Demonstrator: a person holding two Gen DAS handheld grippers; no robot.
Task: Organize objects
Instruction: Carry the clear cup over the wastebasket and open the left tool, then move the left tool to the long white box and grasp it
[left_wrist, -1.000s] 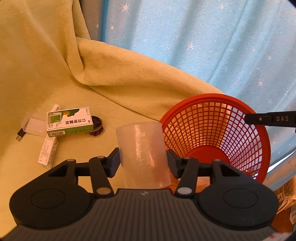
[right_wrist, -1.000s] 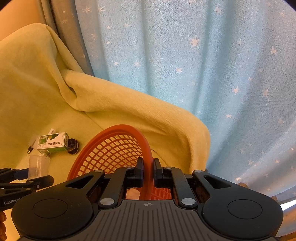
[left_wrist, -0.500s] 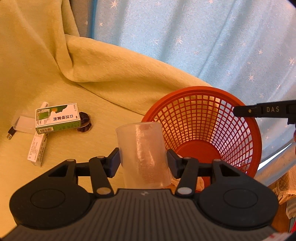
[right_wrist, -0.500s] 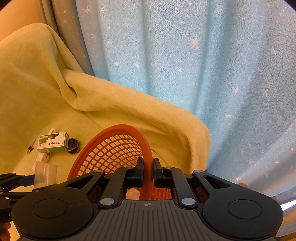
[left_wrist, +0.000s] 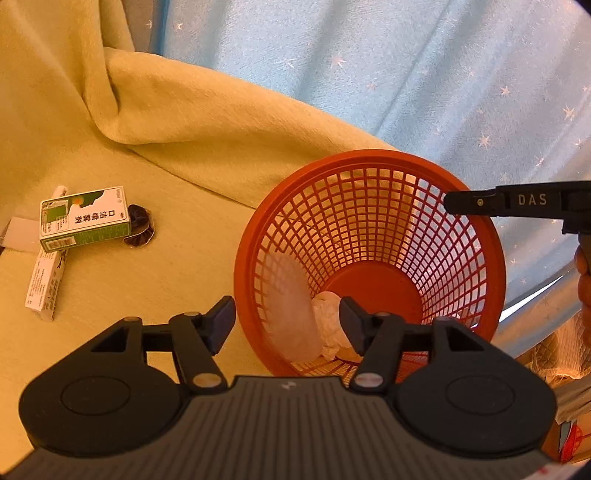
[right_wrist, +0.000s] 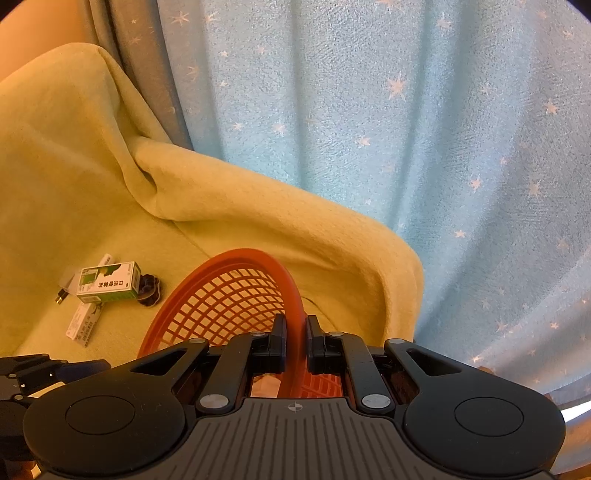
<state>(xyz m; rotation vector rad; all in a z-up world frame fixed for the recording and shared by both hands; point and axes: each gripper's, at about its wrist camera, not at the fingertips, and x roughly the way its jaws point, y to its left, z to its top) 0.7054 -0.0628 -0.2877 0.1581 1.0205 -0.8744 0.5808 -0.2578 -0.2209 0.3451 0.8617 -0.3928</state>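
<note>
Tilting toward your left gripper (left_wrist: 287, 319), the red mesh basket (left_wrist: 373, 177) shows you its whole inside: a clear plastic cup (left_wrist: 291, 306) lies on its side against the near-left wall, and a crumpled white wad (left_wrist: 330, 321), paper or tissue as far as you can tell, sits just beside it, touching the solid red floor of the basket. Nothing else shows in there.

Your left gripper hangs right in front of the basket's mouth with its fingers spread wide and nothing between them; the cup is beyond the fingertips, inside the rim.

Your right gripper (right_wrist: 295, 341) is clamped on the basket's rim (right_wrist: 291, 295), one finger on the inner face and one on the outer. In the left wrist view you see that same gripper's black finger marked "DAS" (left_wrist: 517, 201) reaching in from the right to the far-right rim.

Out on the yellow-green blanket (left_wrist: 184, 122), well apart from the basket on its left, the other things lie in a small heap: a green-and-white box (left_wrist: 85, 219) lying across a long white carton (left_wrist: 46, 288), a dark round item (left_wrist: 140, 229) touching the box's right end, and a pale flat piece (left_wrist: 18, 240) at the left edge. A blue curtain with white stars (right_wrist: 406, 129) hangs behind.
</note>
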